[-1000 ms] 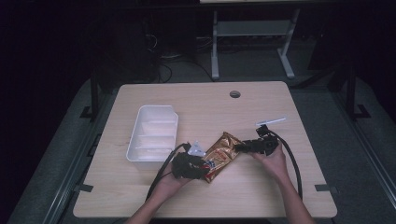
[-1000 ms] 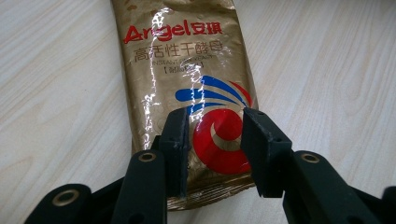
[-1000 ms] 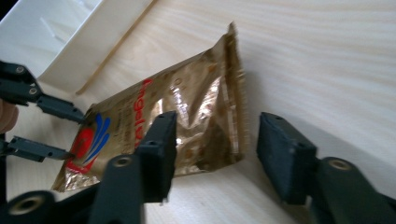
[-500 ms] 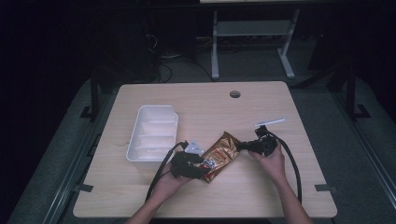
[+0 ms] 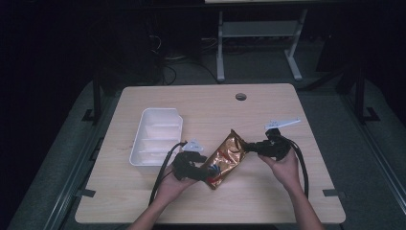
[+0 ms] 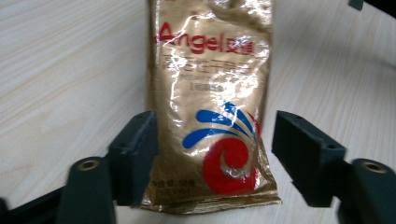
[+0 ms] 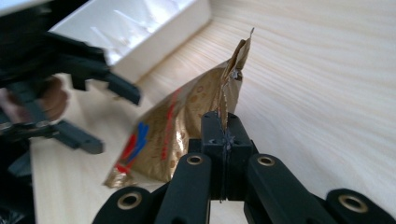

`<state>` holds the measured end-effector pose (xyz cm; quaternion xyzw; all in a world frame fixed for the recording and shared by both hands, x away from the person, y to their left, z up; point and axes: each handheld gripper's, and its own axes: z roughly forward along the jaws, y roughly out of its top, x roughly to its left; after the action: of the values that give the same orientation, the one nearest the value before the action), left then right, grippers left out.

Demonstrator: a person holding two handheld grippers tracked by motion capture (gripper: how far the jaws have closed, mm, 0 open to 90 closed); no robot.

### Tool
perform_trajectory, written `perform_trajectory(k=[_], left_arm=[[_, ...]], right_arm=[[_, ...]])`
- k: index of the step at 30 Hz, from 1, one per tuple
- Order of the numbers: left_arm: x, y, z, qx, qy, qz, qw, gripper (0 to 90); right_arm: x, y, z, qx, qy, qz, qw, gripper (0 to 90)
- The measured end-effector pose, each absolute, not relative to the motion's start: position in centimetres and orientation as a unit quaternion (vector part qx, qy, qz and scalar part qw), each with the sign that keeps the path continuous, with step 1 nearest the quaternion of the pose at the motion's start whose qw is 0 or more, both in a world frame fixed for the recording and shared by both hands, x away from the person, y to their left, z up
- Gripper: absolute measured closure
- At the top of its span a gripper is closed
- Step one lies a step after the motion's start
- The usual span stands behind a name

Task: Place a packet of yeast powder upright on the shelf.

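Observation:
A gold foil packet (image 5: 229, 154) with red and blue print lies slanted on the wooden table, its upper end raised. My right gripper (image 5: 249, 146) is shut on that crimped top edge; in the right gripper view the jaws (image 7: 224, 123) pinch the foil (image 7: 187, 116). My left gripper (image 5: 208, 173) stands at the packet's lower end. Its jaws have just been opening and now straddle the packet (image 6: 212, 93). The left pad (image 6: 140, 149) sits at the foil's edge, and the right pad (image 6: 303, 154) is clear of it.
A white divided tray (image 5: 143, 139) stands to the left of the packet, close behind the left gripper (image 7: 105, 116). A round cable hole (image 5: 241, 96) sits near the table's far edge. Bare wood lies to the right and front.
The left gripper's jaws have spread apart from the packet's lower end. The right gripper has closed on the top edge and raised it a little.

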<state>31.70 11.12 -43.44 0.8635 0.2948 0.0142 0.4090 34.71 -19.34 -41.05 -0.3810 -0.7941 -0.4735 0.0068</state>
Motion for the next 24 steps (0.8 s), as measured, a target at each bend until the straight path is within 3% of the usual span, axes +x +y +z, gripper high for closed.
perform_trajectory(k=[11,22,24], left_arm=[[32.1,11.3,-43.3,0.848,0.291,-0.011,0.442,20.9],[32.5,11.3,-43.6,0.84,0.269,-0.065,0.467,25.5],[32.4,11.2,-43.6,0.841,0.256,-0.071,0.471,29.8]], right_arm=[[32.2,-16.7,-35.9,-0.258,-0.827,-0.5,-0.002,89.7],[31.3,-16.0,-34.4,-0.187,-0.839,-0.511,0.026,89.7],[31.1,-16.0,-34.1,-0.179,-0.84,-0.512,0.027,89.7]])
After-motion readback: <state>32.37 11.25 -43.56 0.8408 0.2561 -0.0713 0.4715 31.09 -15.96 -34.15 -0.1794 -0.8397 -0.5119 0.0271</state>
